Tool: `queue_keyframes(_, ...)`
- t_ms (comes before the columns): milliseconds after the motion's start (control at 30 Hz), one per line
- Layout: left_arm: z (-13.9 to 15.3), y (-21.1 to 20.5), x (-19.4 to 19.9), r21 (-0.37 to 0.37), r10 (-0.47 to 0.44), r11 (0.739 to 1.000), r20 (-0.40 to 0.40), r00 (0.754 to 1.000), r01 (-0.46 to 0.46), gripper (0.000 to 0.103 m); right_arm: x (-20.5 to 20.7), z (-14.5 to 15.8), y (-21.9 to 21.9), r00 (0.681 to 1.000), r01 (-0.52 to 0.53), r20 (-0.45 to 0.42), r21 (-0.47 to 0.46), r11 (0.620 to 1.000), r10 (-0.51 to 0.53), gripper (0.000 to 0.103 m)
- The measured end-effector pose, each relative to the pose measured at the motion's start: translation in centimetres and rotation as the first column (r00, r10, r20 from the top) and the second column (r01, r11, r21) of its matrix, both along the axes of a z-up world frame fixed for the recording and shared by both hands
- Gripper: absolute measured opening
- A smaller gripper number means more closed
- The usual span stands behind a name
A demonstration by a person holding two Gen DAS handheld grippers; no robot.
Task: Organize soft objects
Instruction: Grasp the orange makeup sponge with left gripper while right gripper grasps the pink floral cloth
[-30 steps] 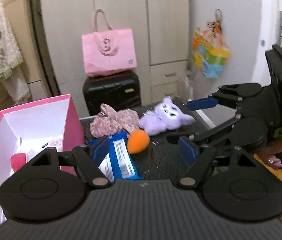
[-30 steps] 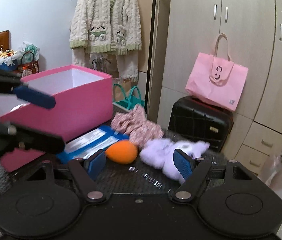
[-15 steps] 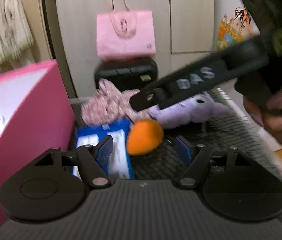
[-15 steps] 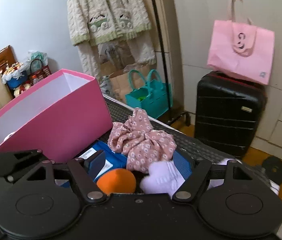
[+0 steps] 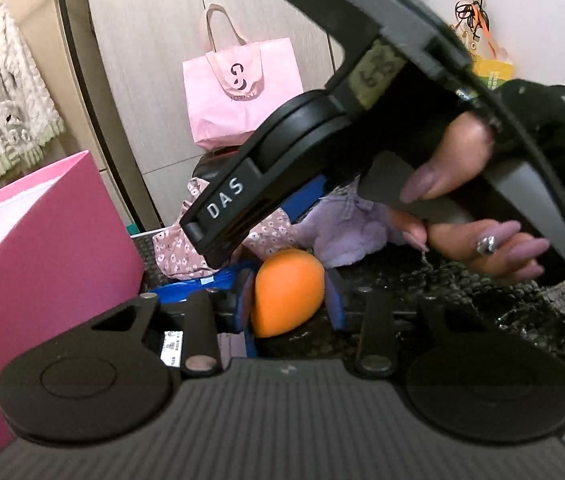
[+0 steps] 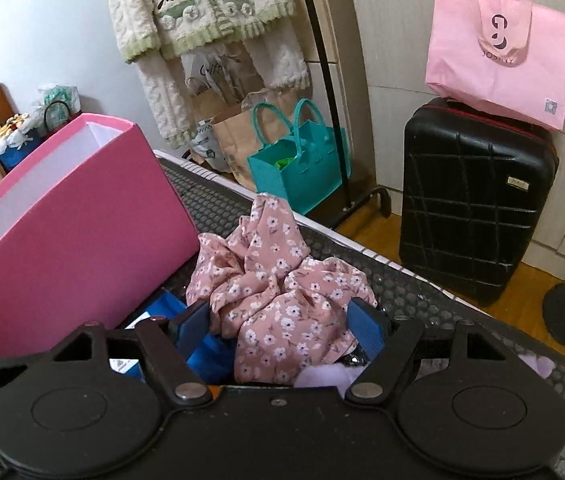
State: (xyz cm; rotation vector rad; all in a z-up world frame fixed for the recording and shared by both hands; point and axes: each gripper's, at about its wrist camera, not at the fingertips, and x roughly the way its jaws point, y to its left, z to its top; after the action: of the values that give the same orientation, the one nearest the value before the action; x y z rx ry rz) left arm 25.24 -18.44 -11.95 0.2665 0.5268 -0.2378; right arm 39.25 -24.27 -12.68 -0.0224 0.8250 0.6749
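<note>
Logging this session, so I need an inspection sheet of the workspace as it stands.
Surface: dark mesh mat, partly covered.
Job's things: orange sponge; floral cloth; purple plush; pink box, open top.
Clutter: blue packet beside the box.
Grippers: left gripper shut on the sponge; right gripper open, jaws either side of the cloth.
Cables: nothing seen.
Surroundings: black suitcase under a pink bag; teal bag; hanging cardigan.
</note>
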Motion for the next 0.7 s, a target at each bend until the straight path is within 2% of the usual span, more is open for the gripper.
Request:
queue_keyframes(33, 0.1, 0.0, -0.1, -0.003, -0.002, 1.0, 0.0, 1.0, 0.002, 0.036, -0.2, 0.1, 0.0, 1.0, 0.003, 0.006, -0.002, 1.0, -0.003, 0.055)
queue_keyframes(133, 0.5, 0.4, -0.2, -0.045, -0.01, 0.999, -0.015, 1.0, 0.009, 0.036, -0.7, 0.5, -0.3, 1.0, -0.005, 0.005, -0.005, 1.0, 0.005, 0.017)
queue_keyframes(233, 1.2, 0.8, -0.6, -0.083, -0.015, 0.996, -0.007, 1.0, 0.015, 0.036, -2.0, 1.3, -0.6, 0.998, 0.023, 0.055, -0.014, 1.0, -0.022, 0.013)
queue_keyframes(367, 2.0, 1.7, -1.5, -0.101, -0.006, 0.995, 0.006, 1.0, 0.007, 0.036, -4.1, 3.0, -0.9, 0.994, 0.027, 0.108, 0.007, 1.0, -0.028, 0.012)
queue_keyframes(533, 3.2, 3.3, -2.4, -0.149, 0.004, 0.989, -0.014, 1.0, -0.006, 0.036, -7.2, 5.1, -0.9, 0.987, 0.026, 0.159, 0.001, 1.0, -0.026, 0.012)
queue_keyframes(700, 4.2, 4.1, -4.3, -0.136, 0.021, 0.99, -0.054, 0.998, -0.028, 0.036, -10.7, 6.2, -1.0, 0.983, 0.046, 0.178, -0.023, 0.999, -0.041, 0.012)
